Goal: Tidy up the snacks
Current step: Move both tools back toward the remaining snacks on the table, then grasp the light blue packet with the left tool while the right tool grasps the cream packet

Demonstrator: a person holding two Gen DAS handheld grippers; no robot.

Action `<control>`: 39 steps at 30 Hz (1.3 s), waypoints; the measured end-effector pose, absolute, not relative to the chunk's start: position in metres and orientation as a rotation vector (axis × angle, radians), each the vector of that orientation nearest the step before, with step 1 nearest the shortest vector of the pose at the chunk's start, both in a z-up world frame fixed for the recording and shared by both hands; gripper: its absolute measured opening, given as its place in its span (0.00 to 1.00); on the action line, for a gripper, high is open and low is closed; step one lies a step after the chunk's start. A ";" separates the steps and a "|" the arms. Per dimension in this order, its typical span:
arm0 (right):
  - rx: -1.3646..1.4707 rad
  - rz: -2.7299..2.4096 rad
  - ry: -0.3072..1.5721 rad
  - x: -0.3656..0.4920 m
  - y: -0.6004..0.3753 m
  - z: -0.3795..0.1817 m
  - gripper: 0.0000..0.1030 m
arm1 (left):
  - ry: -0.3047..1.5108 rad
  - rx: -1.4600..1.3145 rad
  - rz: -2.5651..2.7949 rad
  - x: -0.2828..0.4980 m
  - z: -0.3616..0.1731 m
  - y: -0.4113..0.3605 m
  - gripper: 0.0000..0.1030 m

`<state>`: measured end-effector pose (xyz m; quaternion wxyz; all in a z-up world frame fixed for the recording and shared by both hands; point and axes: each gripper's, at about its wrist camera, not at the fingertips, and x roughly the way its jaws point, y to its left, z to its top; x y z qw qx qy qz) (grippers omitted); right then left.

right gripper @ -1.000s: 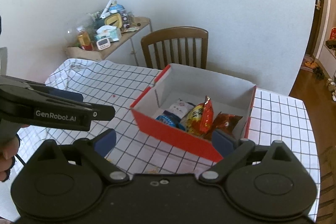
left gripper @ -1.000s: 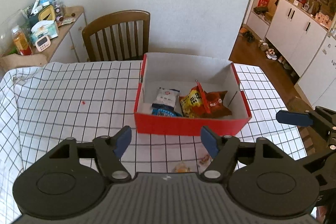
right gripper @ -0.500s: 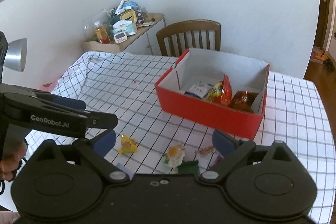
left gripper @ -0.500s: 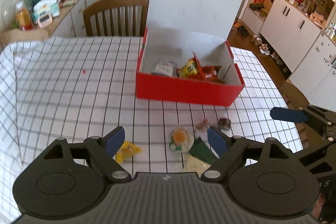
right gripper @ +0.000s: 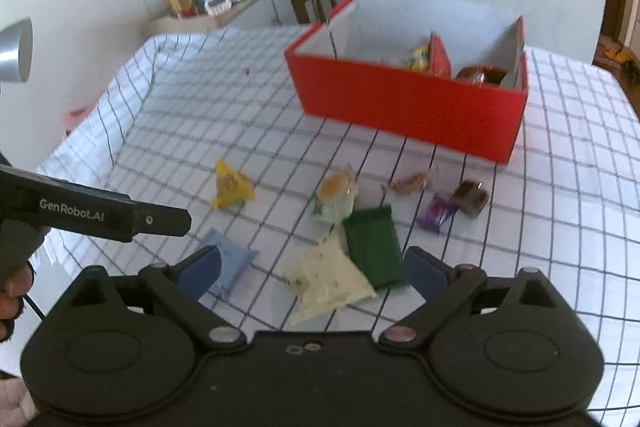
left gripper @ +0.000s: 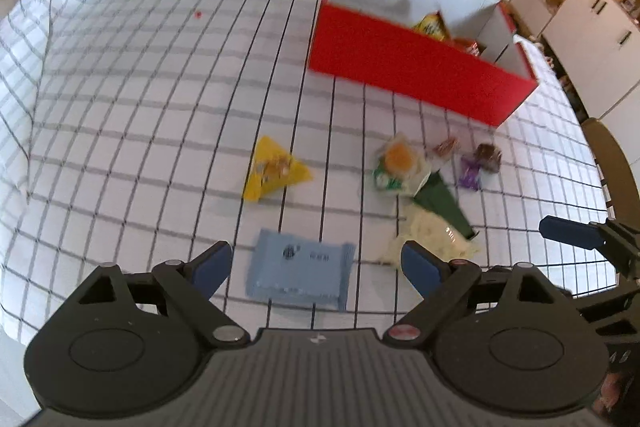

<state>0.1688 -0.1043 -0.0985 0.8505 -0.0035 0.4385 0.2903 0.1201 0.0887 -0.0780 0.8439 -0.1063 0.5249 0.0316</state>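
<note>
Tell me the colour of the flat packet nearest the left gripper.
Light blue packet, clearest in the left wrist view.

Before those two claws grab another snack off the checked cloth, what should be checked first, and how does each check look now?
1. Left gripper open and holding nothing: ok.
2. Right gripper open and holding nothing: ok.
3. A snack lined up: ok, the blue packet lies flat between the left gripper's fingers.
4. That packet free of neighbours: ok, it lies apart from the pale packet.
5. Pile in front of the right gripper easy to pick from: not ok, the green packet overlaps the pale one.
6. Room in the red box: cannot tell, its front wall hides most of the inside.
</note>
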 end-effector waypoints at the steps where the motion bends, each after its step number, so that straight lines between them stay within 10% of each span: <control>1: -0.020 0.619 0.931 0.168 -0.103 -0.103 0.94 | 1.124 -0.240 0.075 0.121 -0.083 0.090 0.89; 30: -0.368 0.781 1.002 0.191 -0.054 -0.164 0.78 | 1.252 -0.664 0.570 0.159 -0.173 0.105 0.85; 39: -0.453 0.763 0.978 0.185 -0.048 -0.176 0.69 | 1.241 -0.632 0.570 0.148 -0.167 0.107 0.64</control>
